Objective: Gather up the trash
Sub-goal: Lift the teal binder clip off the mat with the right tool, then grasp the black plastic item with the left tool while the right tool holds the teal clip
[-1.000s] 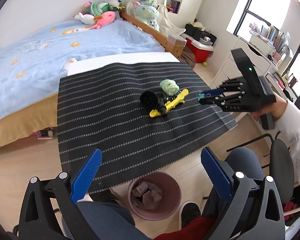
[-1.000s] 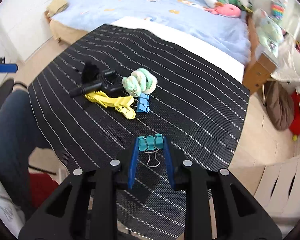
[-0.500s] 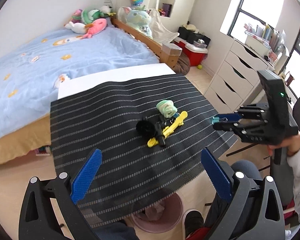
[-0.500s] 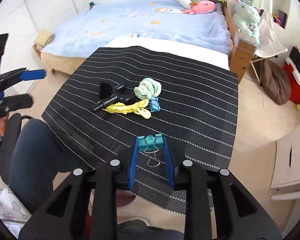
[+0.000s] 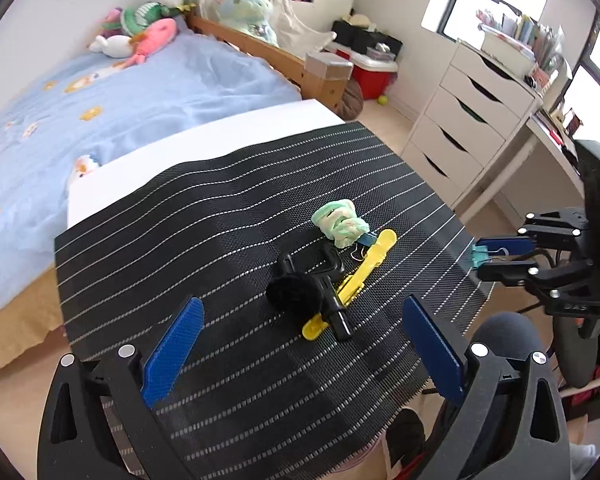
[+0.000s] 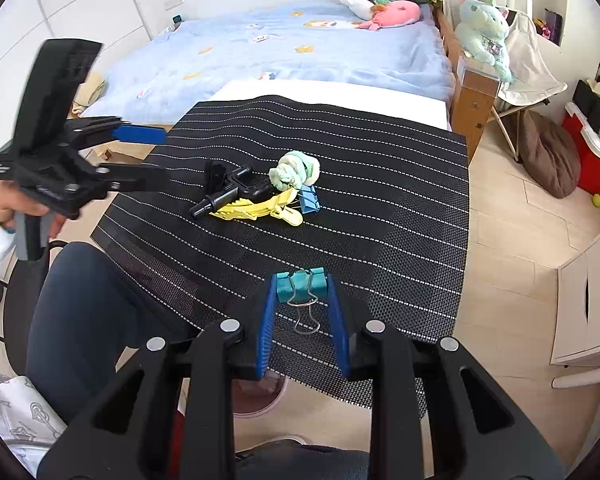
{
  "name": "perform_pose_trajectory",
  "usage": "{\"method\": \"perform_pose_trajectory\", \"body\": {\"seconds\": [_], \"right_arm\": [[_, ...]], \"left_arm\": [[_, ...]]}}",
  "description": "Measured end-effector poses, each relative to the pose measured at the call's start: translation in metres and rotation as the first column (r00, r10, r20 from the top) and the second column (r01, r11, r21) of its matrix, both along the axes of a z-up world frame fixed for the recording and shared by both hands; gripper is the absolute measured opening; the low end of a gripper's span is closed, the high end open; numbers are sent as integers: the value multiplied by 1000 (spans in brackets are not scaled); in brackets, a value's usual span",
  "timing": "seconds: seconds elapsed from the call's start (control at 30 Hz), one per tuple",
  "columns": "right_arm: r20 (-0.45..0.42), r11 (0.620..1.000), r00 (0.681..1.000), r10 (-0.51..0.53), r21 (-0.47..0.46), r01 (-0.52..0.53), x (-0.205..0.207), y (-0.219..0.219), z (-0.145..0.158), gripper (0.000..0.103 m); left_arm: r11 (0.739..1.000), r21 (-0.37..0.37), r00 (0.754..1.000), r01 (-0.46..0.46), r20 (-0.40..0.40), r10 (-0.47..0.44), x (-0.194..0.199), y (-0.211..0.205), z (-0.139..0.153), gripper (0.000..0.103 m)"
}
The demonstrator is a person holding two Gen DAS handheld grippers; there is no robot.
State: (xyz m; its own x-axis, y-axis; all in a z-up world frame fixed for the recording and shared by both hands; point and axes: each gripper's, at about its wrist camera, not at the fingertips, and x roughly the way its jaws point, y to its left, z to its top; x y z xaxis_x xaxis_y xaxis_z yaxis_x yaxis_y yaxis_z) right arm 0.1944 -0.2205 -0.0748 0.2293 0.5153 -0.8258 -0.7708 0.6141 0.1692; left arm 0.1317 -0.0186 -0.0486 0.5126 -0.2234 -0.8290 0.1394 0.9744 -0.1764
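My right gripper point(image 6: 302, 286) is shut on a teal binder clip point(image 6: 300, 285) and holds it above the near edge of the black striped mat point(image 6: 380, 216). It also shows in the left wrist view point(image 5: 486, 256), off the mat's right edge. My left gripper point(image 5: 300, 338) is open and empty above the mat's near side; it shows in the right wrist view point(image 6: 148, 156). On the mat lie a crumpled green tissue wad point(image 5: 340, 224), a black plastic part point(image 5: 306, 288), a yellow clip point(image 5: 352, 284) and a blue binder clip point(image 6: 309, 199).
A pink trash bin point(image 6: 260, 396) stands on the floor under the mat's near edge, mostly hidden. A bed point(image 5: 100, 112) lies behind the table. White drawers point(image 5: 460, 120) stand to the right. The person's legs and a chair sit close below.
My left gripper has risen and moved forward over the mat, so the bin dropped out of its view. My right gripper has pulled back toward the near edge with the teal clip.
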Motion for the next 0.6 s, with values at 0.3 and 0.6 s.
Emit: {"method": "perform_pose_trajectory", "body": {"seconds": [0.3, 0.6], "right_arm": [[-10, 1000, 1000, -12, -4, 12, 3, -6, -4, 25], [-16, 1000, 1000, -9, -5, 8, 3, -5, -7, 25]], "left_arm": [[999, -33, 999, 17, -49, -19, 16, 4, -22, 78], [999, -48, 997, 11, -79, -14, 24, 2, -32, 51]]}}
